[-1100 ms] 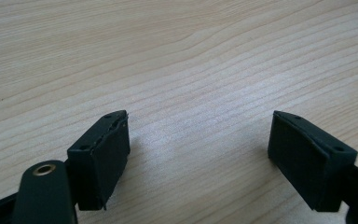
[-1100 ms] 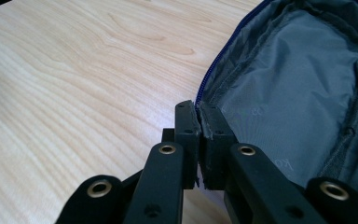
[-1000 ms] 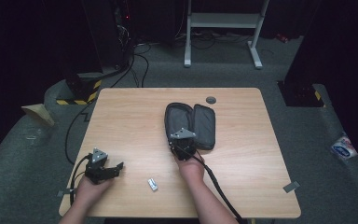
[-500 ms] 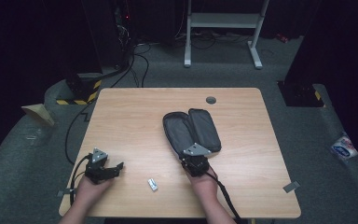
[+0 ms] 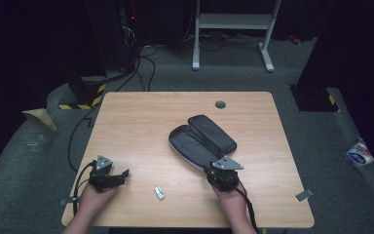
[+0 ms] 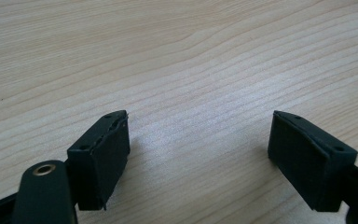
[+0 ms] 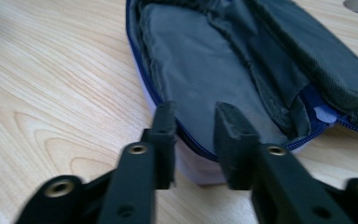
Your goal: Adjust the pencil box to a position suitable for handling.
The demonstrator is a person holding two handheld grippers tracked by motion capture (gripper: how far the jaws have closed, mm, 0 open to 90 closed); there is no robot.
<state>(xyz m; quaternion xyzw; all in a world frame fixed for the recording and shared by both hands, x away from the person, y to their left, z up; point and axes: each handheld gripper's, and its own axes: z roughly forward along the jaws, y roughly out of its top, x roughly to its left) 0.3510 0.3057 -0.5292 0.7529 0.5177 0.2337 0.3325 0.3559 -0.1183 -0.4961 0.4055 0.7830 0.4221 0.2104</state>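
Right gripper view shows the right tongs [image 7: 193, 144] narrowly parted astride the near rim of the open pouch [image 7: 223, 70] on the worktop [image 5: 136, 126], a soft, light, floppy thing best pinched at that stiffer zippered edge, while the left tongs [image 6: 198, 154] sit spread and empty.

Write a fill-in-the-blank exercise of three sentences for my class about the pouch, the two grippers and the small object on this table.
1. The dark pouch lies unzipped and ____ on the wooden table.
2. The jaws of the right gripper stand on either side of the pouch's near ____.
3. The small white object lies on the table between the left gripper and the ____ gripper.

Missing words: open; rim; right
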